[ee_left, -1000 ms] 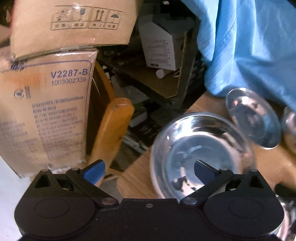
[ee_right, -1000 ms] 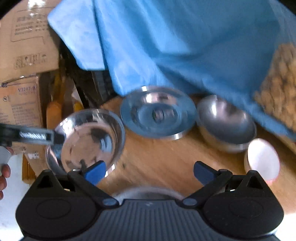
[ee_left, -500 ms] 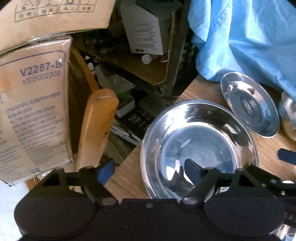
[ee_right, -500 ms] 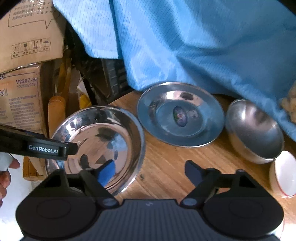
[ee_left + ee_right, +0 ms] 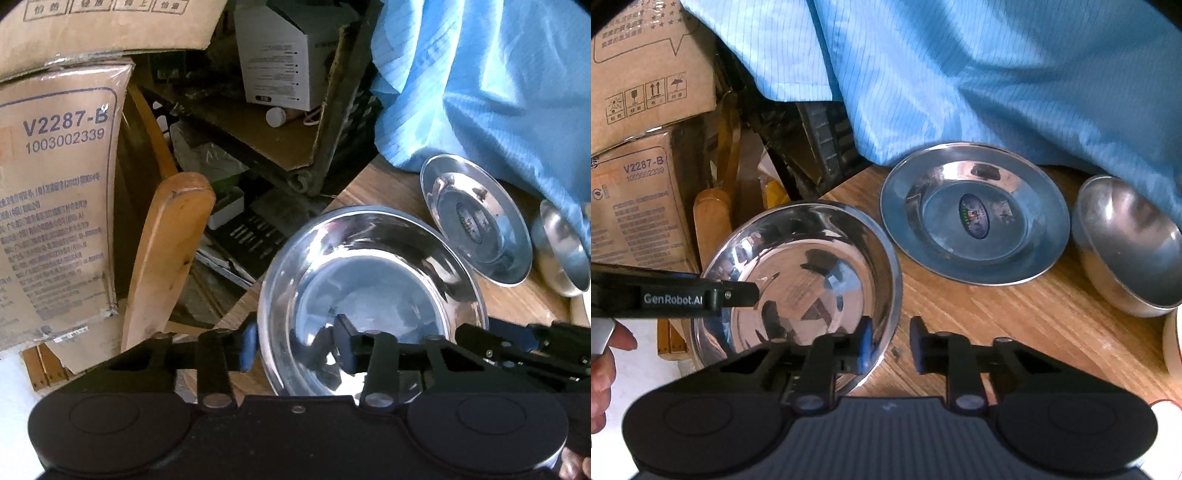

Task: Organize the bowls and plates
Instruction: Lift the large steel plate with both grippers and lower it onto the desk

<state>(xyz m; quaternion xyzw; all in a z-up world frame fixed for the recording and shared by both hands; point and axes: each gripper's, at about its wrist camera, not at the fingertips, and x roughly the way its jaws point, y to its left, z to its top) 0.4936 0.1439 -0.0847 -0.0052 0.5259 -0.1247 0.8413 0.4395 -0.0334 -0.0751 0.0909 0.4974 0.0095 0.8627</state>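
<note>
A wooden table (image 5: pixel 1015 317) stands against stacked cardboard boxes (image 5: pixel 55 206) and a draped blue cloth (image 5: pixel 979 81). At its corner sits the large steel bowl (image 5: pixel 812 273), the landmark here. The left gripper (image 5: pixel 293 341) straddles the bowl's near-left rim, one finger outside the wall and one inside, jaws partly closed; whether they press the rim cannot be told. The right gripper (image 5: pixel 889 345) straddles the opposite rim likewise, its jaws narrowed with a gap showing.

Beyond the bowl lies a steel plate (image 5: pixel 973 212), and past that a smaller steel bowl (image 5: pixel 1126 243), partly under the cloth. Only the right wrist view shows a white dish (image 5: pixel 1174 343), cut off at the edge. Only the left wrist view shows a wooden chair back (image 5: pixel 166 258) beside the table and a shelf (image 5: pixel 266 136) of clutter behind it.
</note>
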